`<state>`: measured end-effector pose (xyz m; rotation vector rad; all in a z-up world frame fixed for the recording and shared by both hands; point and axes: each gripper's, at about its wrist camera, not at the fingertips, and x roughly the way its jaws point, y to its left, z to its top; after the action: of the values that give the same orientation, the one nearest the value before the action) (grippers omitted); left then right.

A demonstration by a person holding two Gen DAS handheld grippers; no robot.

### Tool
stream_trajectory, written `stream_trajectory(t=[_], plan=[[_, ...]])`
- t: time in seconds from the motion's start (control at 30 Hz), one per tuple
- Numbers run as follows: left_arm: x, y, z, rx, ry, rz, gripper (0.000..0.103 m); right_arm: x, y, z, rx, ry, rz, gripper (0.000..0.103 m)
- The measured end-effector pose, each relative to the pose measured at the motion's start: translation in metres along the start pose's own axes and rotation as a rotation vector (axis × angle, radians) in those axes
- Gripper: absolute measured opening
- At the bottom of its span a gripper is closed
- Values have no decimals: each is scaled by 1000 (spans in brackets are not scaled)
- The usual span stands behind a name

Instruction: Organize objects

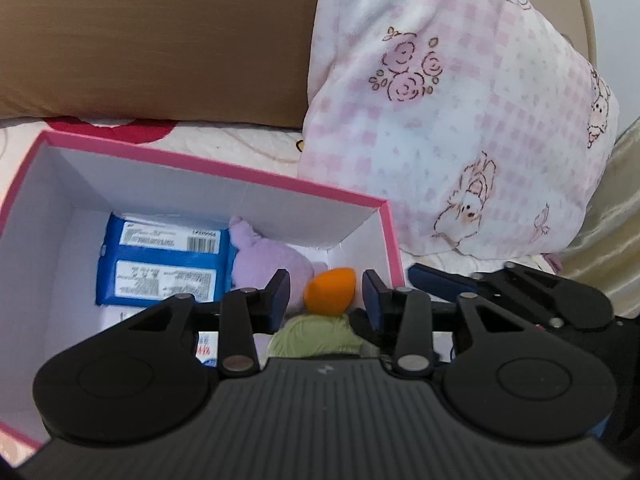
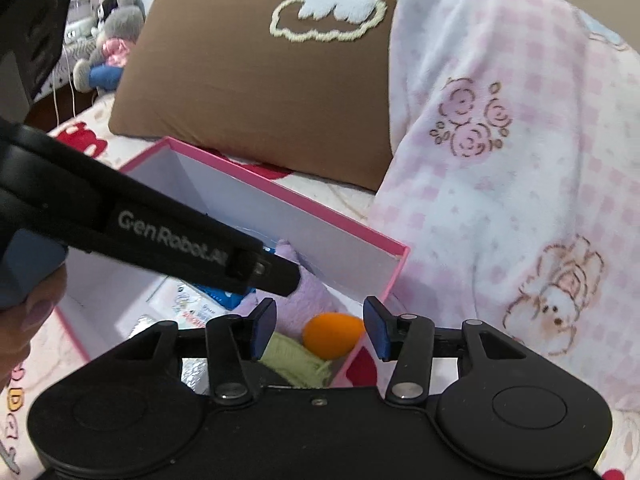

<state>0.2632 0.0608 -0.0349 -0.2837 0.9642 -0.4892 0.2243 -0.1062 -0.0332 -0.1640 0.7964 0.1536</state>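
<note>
A pink box with white walls lies on the bed. In it are a blue wipes pack, a purple plush, an orange egg-shaped sponge and green yarn. My left gripper hangs open over the box's right end. The sponge shows between its pads with a gap on each side. My right gripper is open too, at the near right corner of the box, with the sponge and yarn lying below and beyond it. The left gripper crosses above the plush.
A brown pillow leans behind the box. A pink checked blanket is heaped to its right, close to the box's right wall. Soft toys sit far back on the left. A person's hand shows at the left edge.
</note>
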Motion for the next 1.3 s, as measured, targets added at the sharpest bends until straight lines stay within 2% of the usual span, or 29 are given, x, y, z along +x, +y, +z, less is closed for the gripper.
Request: stream_trajectory(t=[0.17, 0.27, 0.33, 0.5, 0.53, 0.63, 0.7, 0.77, 0.93, 1.13, 1.3], plan=[[-19, -13, -12, 69, -15, 27, 40, -24, 0, -12, 38, -24, 41, 57], [-20, -31, -15, 86, 12, 57, 41, -33, 7, -21, 44, -33, 21, 57], [-26, -41, -18, 105, 27, 45, 41, -39, 12, -27, 56, -35, 25, 57], [-52, -52, -30, 135, 11, 74, 42, -59, 18, -35, 63, -36, 40, 58], [-58, -52, -33, 132, 11, 78, 43, -64, 19, -36, 65, -36, 37, 58], [-74, -49, -41, 94, 30, 84, 59, -77, 21, -39, 77, -24, 33, 60], [-85, -49, -49, 94, 31, 88, 60, -86, 24, -40, 86, -13, 11, 61], [-96, -52, -58, 103, 28, 115, 66, -96, 25, -42, 97, -4, -1, 62], [-112, -63, -69, 90, 53, 125, 73, -118, 31, -47, 108, -6, -53, 65], [-130, -75, -85, 101, 71, 192, 80, -148, 35, -53, 132, -30, -73, 69], [-150, -87, -98, 118, 48, 222, 85, -168, 32, -60, 163, -39, -97, 73]])
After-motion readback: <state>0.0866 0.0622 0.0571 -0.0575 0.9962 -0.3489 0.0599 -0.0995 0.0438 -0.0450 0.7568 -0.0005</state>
